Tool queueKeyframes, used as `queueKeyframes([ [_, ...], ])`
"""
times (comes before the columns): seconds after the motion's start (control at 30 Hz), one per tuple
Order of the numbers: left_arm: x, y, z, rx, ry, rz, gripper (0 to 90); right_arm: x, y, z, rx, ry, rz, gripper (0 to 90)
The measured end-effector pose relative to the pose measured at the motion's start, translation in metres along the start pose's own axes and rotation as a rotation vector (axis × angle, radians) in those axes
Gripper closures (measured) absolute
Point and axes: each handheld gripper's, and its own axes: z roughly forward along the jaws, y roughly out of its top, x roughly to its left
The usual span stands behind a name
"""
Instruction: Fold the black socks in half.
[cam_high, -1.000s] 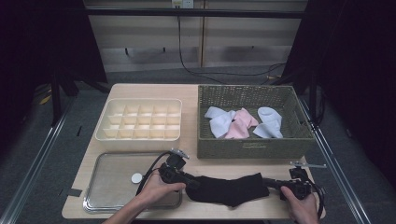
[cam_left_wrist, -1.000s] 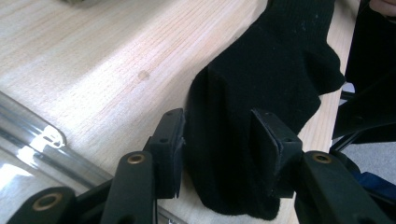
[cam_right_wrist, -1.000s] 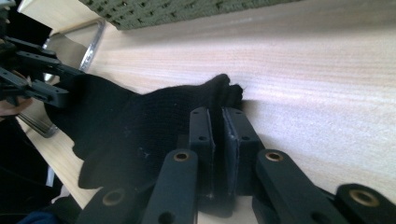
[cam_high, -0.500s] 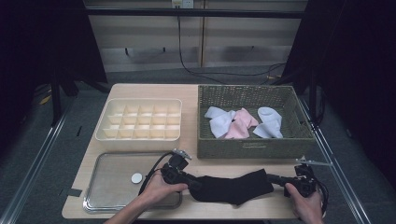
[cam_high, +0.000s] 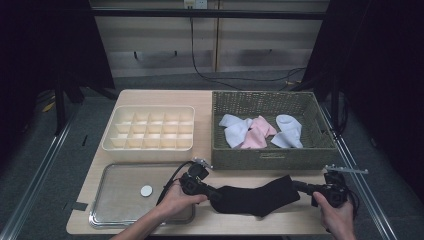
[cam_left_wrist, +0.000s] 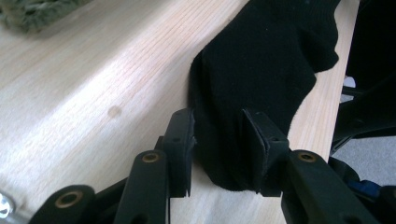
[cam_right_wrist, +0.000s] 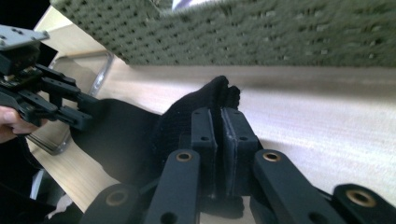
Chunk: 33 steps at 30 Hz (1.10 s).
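Note:
A black sock (cam_high: 255, 197) lies stretched along the front of the wooden table (cam_high: 200, 97). My left gripper (cam_high: 214, 193) holds its left end. In the left gripper view the jaws (cam_left_wrist: 224, 126) stand a little apart, and the bunched black sock (cam_left_wrist: 266, 56) fills the gap between them. My right gripper (cam_high: 300, 187) holds the right end. In the right gripper view its jaws (cam_right_wrist: 219, 116) are pressed tight on a fold of the black sock (cam_right_wrist: 126, 135). My left gripper (cam_right_wrist: 70, 112) shows there at the far end of the sock.
A woven basket (cam_high: 265, 157) just behind the sock holds a white sock (cam_high: 235, 132), a pink sock (cam_high: 257, 132) and another white one (cam_high: 287, 130). A cream divided tray (cam_high: 150, 145) stands left of it. A metal tray (cam_high: 120, 210) with a small white disc (cam_high: 146, 190) sits at front left.
My right gripper has moved right and slightly away from the table's front, drawing the sock out longer and straighter. The left gripper has stayed nearly in place.

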Motion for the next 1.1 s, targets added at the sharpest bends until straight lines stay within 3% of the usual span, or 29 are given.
queueKeyframes([
  [0.13, 0.005, -0.002, -0.011, -0.062, 0.0, -0.035, 58.2, 0.001, 0.006, -0.005, -0.015, -0.002, -0.011, 83.9],
  [0.3, 0.009, -0.007, -0.012, -0.051, -0.002, -0.05, 57.8, 0.006, 0.008, -0.009, -0.03, -0.001, -0.022, 83.9],
  [0.4, 0.007, -0.008, -0.01, -0.065, 0.005, -0.047, 63.4, 0.008, 0.009, -0.008, -0.034, 0.005, -0.025, 84.0],
  [0.43, 0.008, -0.008, -0.01, -0.043, 0.004, -0.015, 67.5, 0.012, 0.009, -0.006, -0.036, 0.01, -0.033, 84.0],
  [0.53, 0.006, -0.009, -0.004, -0.043, -0.014, -0.024, 72.9, 0.017, 0.011, -0.004, -0.038, 0.021, -0.044, 84.1],
  [0.8, 0.009, -0.01, -0.004, -0.035, -0.01, -0.031, 73.9, 0.031, 0.012, 0.005, -0.027, 0.053, -0.065, 84.2],
  [0.87, 0.009, -0.011, -0.001, -0.057, -0.019, -0.062, 74.8, 0.033, 0.011, 0.011, -0.026, 0.07, -0.066, 84.3],
  [0.97, 0.009, -0.01, -0.001, -0.047, -0.023, -0.037, 78.5, 0.037, 0.011, 0.016, -0.018, 0.077, -0.071, 84.4],
  [1.1, 0.008, -0.01, 0.0, -0.059, -0.027, -0.046, 79.9, 0.046, 0.014, 0.021, -0.012, 0.092, -0.091, 84.4],
])
